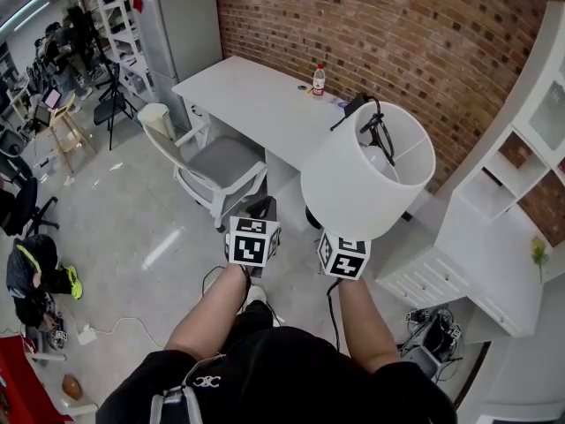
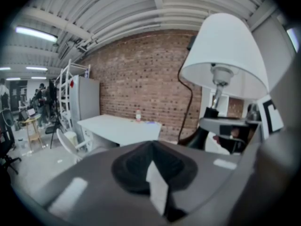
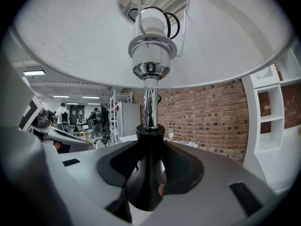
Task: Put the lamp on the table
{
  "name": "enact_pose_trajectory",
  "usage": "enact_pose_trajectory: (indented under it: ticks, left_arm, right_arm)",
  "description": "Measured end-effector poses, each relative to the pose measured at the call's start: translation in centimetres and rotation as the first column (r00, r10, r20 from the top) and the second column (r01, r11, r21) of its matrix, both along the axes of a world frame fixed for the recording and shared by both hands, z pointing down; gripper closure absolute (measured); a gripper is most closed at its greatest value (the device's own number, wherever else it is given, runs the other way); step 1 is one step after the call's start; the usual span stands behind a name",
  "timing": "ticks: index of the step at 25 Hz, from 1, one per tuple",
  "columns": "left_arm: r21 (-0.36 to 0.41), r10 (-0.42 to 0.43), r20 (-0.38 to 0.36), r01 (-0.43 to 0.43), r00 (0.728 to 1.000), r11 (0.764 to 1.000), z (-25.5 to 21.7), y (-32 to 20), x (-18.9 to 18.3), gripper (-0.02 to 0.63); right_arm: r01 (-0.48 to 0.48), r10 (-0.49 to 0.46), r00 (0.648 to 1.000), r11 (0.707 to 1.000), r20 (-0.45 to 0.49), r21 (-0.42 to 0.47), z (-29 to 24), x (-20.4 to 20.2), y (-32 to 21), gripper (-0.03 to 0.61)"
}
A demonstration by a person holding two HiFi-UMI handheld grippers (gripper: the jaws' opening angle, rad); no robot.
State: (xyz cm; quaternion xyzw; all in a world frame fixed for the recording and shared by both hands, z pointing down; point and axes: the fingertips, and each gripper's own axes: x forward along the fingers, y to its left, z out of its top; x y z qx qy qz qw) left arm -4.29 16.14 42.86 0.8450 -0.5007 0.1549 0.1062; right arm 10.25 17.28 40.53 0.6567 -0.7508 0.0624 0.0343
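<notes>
Seen from above, a person holds two tongs out over a grey floor. The right tongs [image 3: 149, 173] grip the black neck of a lamp [image 1: 366, 170], just below its chrome stem. The lamp is upright in the air, its white shade [image 3: 225, 36] above the tongs. The left tongs [image 2: 153, 168] are beside it on the left, narrow and seemingly pressed together, with only a pale sliver between the pads. The white counter [image 1: 256, 95] stands farther off against a brick wall [image 1: 397, 34], with a bottle [image 1: 319, 79] at its far edge. A chair [image 1: 212, 162] stands at its near left side.
</notes>
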Motion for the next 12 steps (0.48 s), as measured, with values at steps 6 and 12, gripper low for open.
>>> enact_pose_trajectory:
  ticks: [6, 12]
  left_arm:
    - [-0.01, 0.031, -0.02, -0.031, 0.999, 0.999, 1.1, -5.5, 0.9, 0.612]
    - [0.006, 0.077, -0.025, -0.077, 0.997, 0.997, 0.7, -14.0, 1.3, 0.612]
  right_arm:
    - [-0.014, 0.014, 1.0, 1.0, -0.004, 0.007, 0.1, 0.6, -4.5, 0.434]
    - [-0.058, 0.058, 0.998, 0.998, 0.002, 0.033, -0.8, 1.4, -11.9, 0.434]
